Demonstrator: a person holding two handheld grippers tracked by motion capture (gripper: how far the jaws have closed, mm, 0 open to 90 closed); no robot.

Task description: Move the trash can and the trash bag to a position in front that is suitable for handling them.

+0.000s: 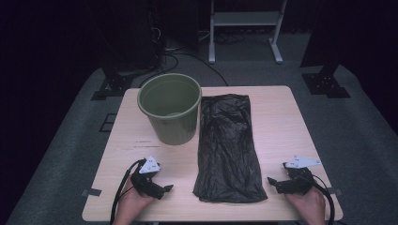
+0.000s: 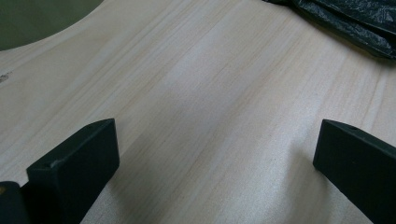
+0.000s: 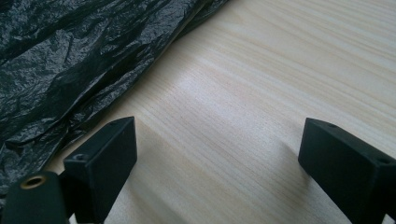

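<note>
A green plastic bin (image 1: 170, 108) stands upright on the pale wooden table (image 1: 281, 117), left of centre. Right beside it a crumpled black plastic bag (image 1: 227, 147) lies flat, running from the far side towards the front edge. My left gripper (image 1: 162, 188) rests near the front left, open, with bare wood between its jaws (image 2: 215, 154). My right gripper (image 1: 276, 183) rests near the front right, open as well, with nothing between its jaws (image 3: 217, 154). The bag (image 3: 60, 70) lies just left of the right gripper. The bin's wall (image 2: 37, 18) shows at the top left of the left gripper view.
The table's front edge (image 1: 211, 219) runs just below both hands. Beyond the table are a white frame's legs (image 1: 244, 28), black stand bases (image 1: 112, 84) and cables on grey carpet. Bare wood lies right of the bag.
</note>
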